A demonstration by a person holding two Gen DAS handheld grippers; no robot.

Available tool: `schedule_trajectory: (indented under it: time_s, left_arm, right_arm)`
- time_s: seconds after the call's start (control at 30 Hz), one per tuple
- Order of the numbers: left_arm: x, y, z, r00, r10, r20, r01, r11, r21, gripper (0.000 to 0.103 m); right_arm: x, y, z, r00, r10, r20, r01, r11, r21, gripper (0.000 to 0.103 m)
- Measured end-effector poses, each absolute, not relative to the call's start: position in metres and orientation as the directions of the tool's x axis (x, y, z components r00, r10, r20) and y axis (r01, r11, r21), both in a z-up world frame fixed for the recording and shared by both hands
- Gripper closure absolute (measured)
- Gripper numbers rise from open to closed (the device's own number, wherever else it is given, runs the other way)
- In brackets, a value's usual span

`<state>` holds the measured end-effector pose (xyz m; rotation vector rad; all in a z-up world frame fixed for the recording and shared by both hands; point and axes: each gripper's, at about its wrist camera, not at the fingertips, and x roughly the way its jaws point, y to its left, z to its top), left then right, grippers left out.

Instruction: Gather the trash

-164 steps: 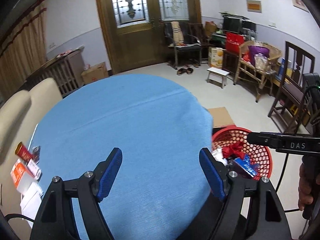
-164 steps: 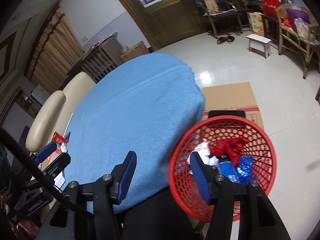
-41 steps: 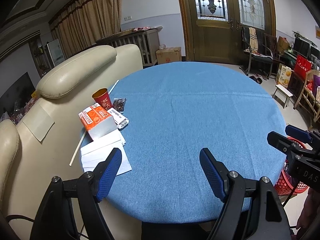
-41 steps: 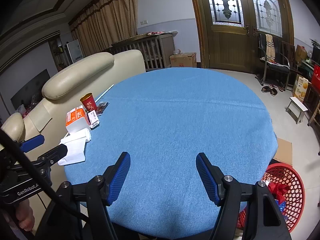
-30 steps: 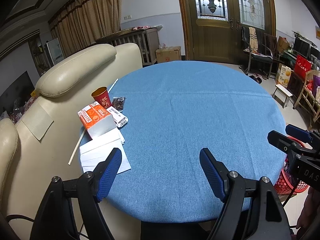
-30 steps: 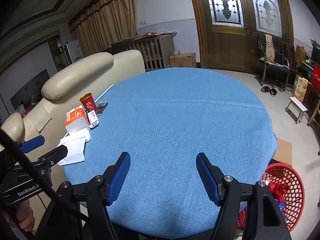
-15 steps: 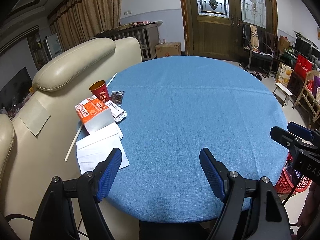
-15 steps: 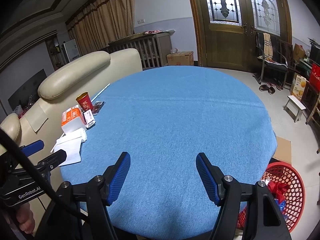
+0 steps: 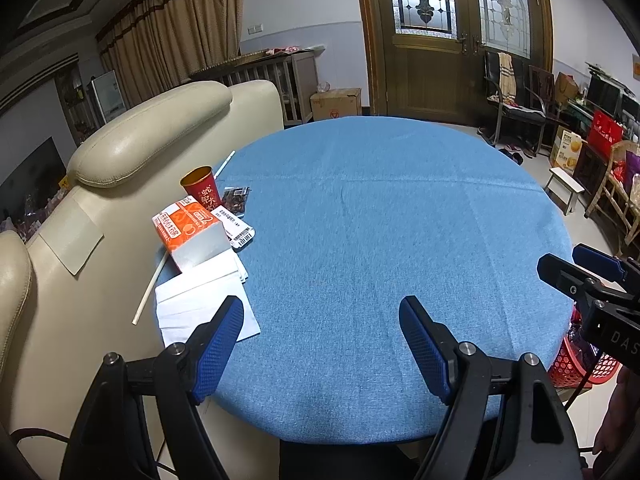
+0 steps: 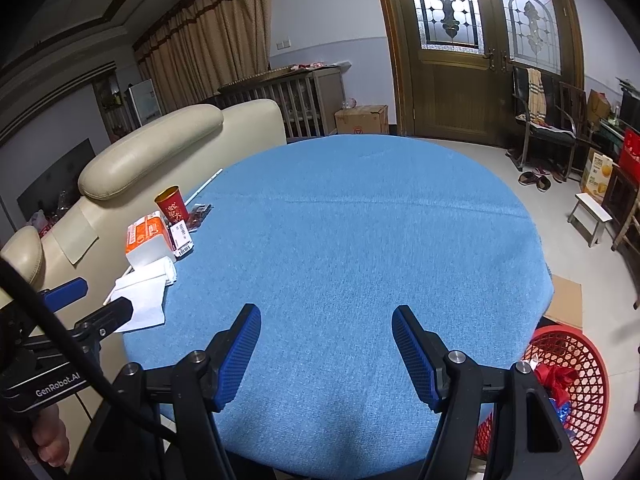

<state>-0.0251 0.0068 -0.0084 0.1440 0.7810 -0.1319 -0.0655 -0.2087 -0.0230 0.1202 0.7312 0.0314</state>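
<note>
Trash sits at the left edge of the round blue table (image 9: pixel 380 220): a red paper cup (image 9: pixel 201 187), an orange and white carton (image 9: pixel 188 232), a barcode slip (image 9: pixel 236 230), a dark snack packet (image 9: pixel 237 199), white paper sheets (image 9: pixel 200 300) and a long straw (image 9: pixel 150 284). My left gripper (image 9: pixel 322 340) hovers open over the near table edge, nothing between its blue pads. My right gripper (image 10: pixel 326 346) is open too, over the near edge. The red basket (image 10: pixel 576 384) stands on the floor at the right, holding red and blue scraps.
A cream sofa (image 9: pixel 132 148) presses against the table's left side. Flat cardboard (image 10: pixel 566 300) lies on the floor by the basket. A small white stool (image 10: pixel 592 216), chairs and boxes stand at the far right before a wooden double door (image 9: pixel 452 40).
Since several seconds ago both grippers swung from the basket side to face the table and the trash at its left. Over the last second the view barely shifts.
</note>
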Motion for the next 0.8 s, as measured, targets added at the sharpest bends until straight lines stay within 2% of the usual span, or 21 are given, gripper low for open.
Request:
schedule_trajectory:
  time_s: [0.53,0.8]
  left_arm:
    - [-0.014,0.007,-0.022,0.678,-0.075,-0.732,0.177,0.982,0.063,0.022]
    - [0.019,0.003,-0.039,0.645,-0.097,-0.758,0.179,0.983,0.026,0.022]
  right_arm:
    - [-0.055,-0.203,-0.024,0.75,0.052,-0.659,0.005,0.996,0.085,0.031]
    - [-0.024,-0.214,-0.037,0.747,0.03,-0.664,0.011,0.998,0.056,0.031]
